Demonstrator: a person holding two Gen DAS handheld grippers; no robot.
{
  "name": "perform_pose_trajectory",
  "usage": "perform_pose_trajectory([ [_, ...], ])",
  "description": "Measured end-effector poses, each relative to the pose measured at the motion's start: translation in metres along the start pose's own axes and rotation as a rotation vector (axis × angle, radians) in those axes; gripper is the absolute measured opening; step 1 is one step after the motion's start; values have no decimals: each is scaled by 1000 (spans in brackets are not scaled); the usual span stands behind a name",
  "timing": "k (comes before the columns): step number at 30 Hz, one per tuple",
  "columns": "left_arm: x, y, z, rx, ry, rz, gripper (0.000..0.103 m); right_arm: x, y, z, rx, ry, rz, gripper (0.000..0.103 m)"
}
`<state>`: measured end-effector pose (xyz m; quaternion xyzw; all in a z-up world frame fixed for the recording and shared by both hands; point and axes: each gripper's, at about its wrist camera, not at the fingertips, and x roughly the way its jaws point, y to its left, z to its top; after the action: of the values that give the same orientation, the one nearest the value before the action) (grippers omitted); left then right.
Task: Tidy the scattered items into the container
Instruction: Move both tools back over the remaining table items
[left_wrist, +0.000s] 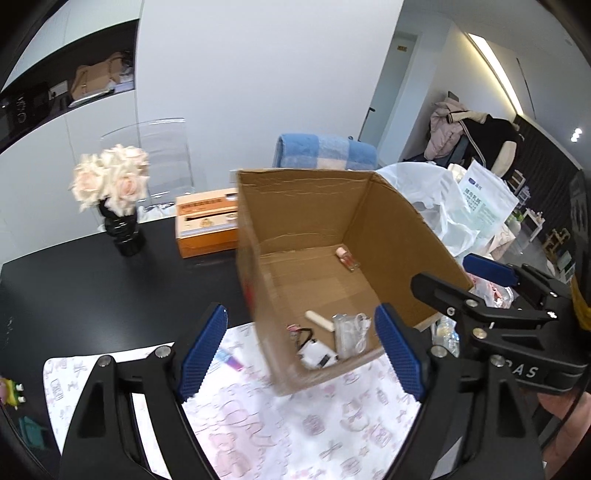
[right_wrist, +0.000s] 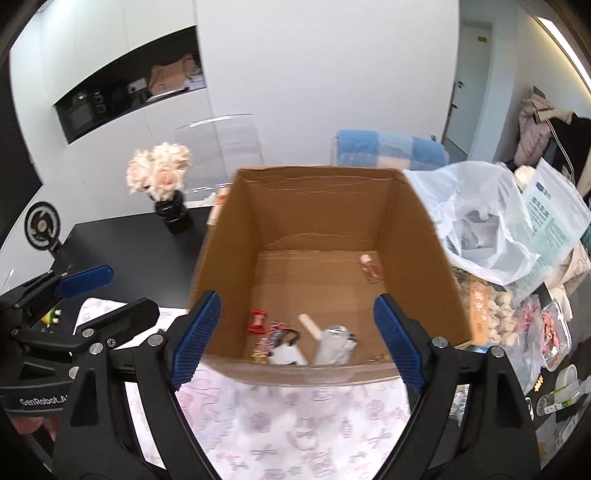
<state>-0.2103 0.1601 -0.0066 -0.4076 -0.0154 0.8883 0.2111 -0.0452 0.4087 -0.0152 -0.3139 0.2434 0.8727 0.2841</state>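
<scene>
Black table (left_wrist: 92, 288) — brown, flapless cardboard box (right_wrist: 317, 206); both grippers (left_wrist: 301, 352) (right_wrist: 295, 343) wide, empty.

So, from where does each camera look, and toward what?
Left wrist: on the left hand-held gripper, looking down into the cardboard box from its left; the right hand-held gripper shows.
Right wrist: on the right gripper, facing the box squarely; the left gripper shows at its left.
Shared: box, roses, patterned cloth.

The box (right_wrist: 317, 221) sits on the cloth (right_wrist: 295, 424); vase (right_wrist: 173, 212) far left, bag (right_wrist: 476, 221) right, small items (right_wrist: 314, 339) inside near wall.
</scene>
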Motion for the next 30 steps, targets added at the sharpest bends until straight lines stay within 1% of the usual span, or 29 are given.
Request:
perform_pose_trajectory([
  [8,-38,68,-33,-65,-14,51,81,-3,78,-23,-69,3,62,87],
  [11,-45,91,-50,-82,-7,69,81,4,105,-37,-94,21,78,87],
  [14,-41,114,-70,-108,20,84,81,16,127,-52,-114,48,91,87],
  [20,-13,157,-112,-185,95,102,81,53,166,-82,-164,114,107,87],
  [24,11,183,-136,-235,144,121,81,101,175,-91,-162,177,88,87],
  [26,22,193,-145,-248,164,159,81,125,176,-94,-153,213,79,86],
  [30,56,211,-158,-294,220,142,81,170,176,-97,-143,276,51,83],
])
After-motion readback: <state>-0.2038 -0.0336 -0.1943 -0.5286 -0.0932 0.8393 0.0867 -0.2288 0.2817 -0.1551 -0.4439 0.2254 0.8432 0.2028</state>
